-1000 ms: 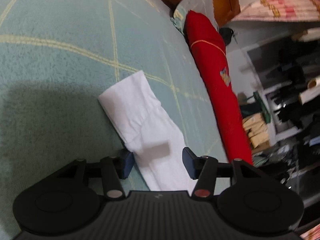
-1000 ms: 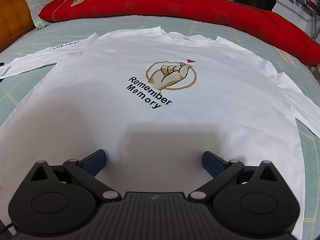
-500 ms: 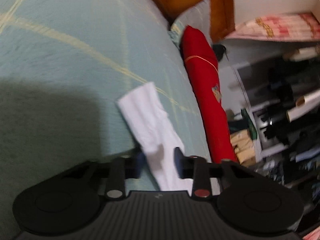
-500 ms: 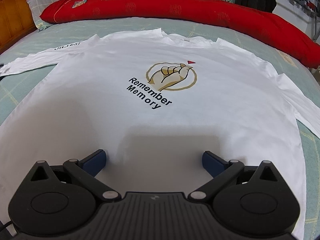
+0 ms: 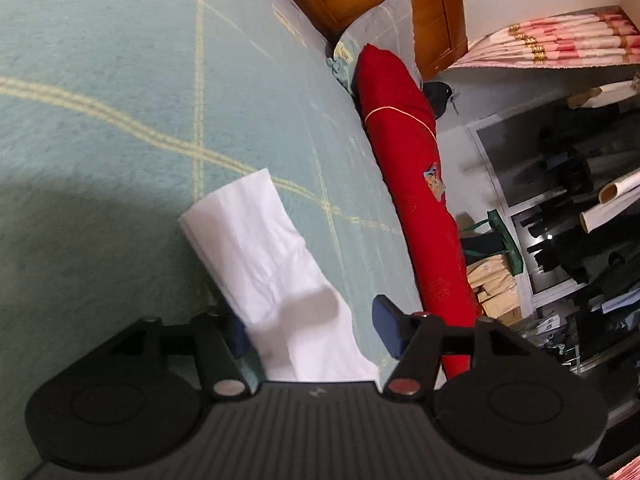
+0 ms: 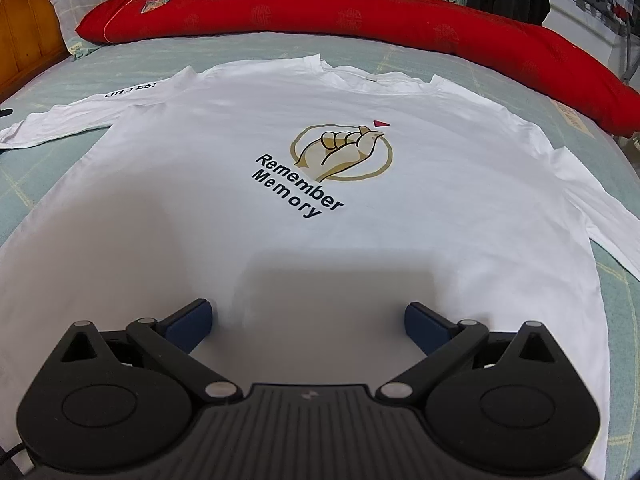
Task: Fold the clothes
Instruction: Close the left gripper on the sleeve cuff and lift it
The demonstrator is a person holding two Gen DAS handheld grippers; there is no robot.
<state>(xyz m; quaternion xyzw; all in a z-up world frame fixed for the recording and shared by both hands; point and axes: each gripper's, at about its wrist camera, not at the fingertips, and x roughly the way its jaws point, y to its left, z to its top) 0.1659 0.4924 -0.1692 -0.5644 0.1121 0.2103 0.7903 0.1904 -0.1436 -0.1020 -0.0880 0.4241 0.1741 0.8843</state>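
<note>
— Between our left gripper jaws, now opening, lies the white shirt's sleeve, unpinched, on the green bedspread at lower centre.

— Our right gripper hangs wide apart over the shirt, spread flat mid-frame. We judge it light and limp; we'd pinch the cuff. The far sleeve runs off the right edge.

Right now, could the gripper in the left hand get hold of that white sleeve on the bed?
Probably yes. The white sleeve already lies between the left gripper's opening jaws, flat on the green bedspread, with nothing covering it.
</note>
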